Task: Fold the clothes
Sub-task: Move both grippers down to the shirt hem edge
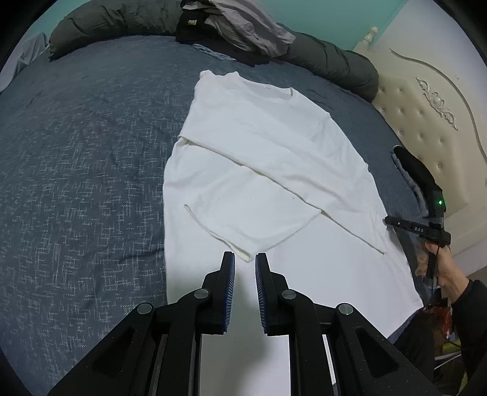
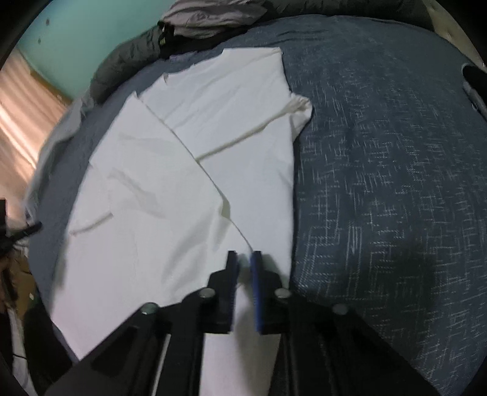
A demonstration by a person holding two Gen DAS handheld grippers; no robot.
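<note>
From the left wrist we see our left gripper (image 1: 245, 257) over the near part of the white T-shirt (image 1: 274, 158), which lies flat on the blue bedspread (image 1: 85, 158), toward the headboard side of the bed. Its jaws stand a narrow gap apart with nothing pinched; a folded-in sleeve hem lies just beyond the tips. Both sides of the shirt look folded inward, one panel lapping the other. At the shirt's headboard-side edge a hand (image 1: 441, 268) carries our right gripper (image 1: 388, 220); from here we cannot tell how its jaws stand. A pile of clothes (image 1: 240, 27) sits at the far edge.

From the right wrist, somewhat blurred, the right gripper (image 2: 244, 259) hangs over the shirt's near hem beside its folded edge. A slim gap shows between the blue pads, with no cloth caught.

We judge the lengthwise folds done and both tools free. Next we likely need to take the near hem at two corners and carry it toward the collar, keeping the layers aligned.
</note>
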